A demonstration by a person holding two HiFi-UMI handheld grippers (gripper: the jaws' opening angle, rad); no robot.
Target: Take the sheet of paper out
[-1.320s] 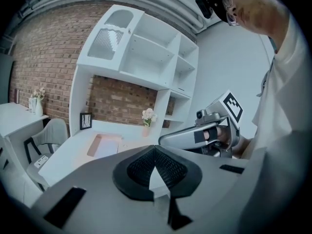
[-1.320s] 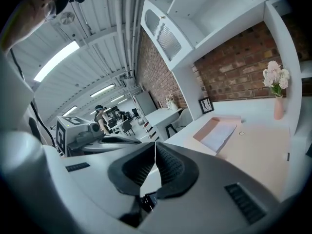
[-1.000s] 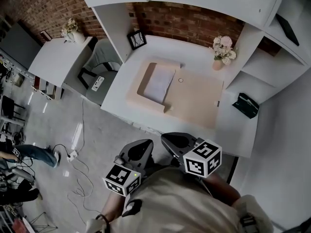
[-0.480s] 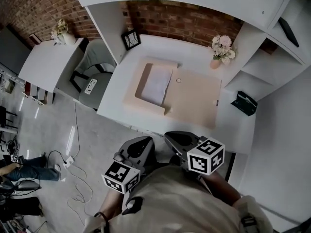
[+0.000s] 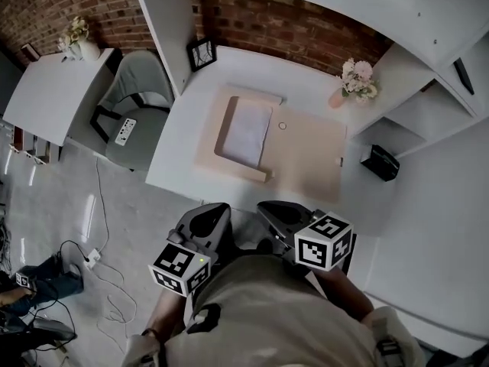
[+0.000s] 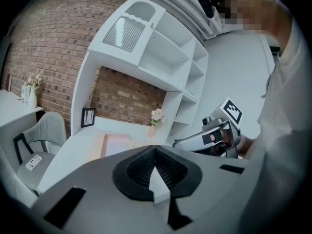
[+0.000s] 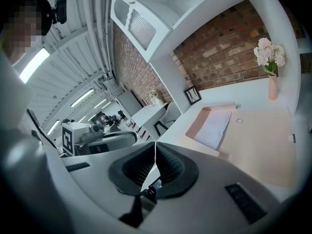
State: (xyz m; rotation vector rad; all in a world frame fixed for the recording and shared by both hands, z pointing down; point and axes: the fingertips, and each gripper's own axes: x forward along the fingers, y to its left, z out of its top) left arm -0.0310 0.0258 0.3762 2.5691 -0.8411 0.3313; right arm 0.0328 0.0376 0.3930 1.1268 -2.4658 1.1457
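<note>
Both grippers [image 6: 154,149] [image 7: 155,145] seemingly shut; paper [image 5: 246,134] untouched.

A white desk [image 5: 306,86] stands against a brick wall [image 5: 306,29]. On it are a pink vase with flowers [image 5: 353,82] and a small black picture frame [image 5: 200,53]. Beside the desk, a grey chair [image 5: 141,98] carries a white power strip [image 5: 124,131].

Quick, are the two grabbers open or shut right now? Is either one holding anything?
Left gripper: closed, holding nothing.
Right gripper: closed, holding nothing.
</note>
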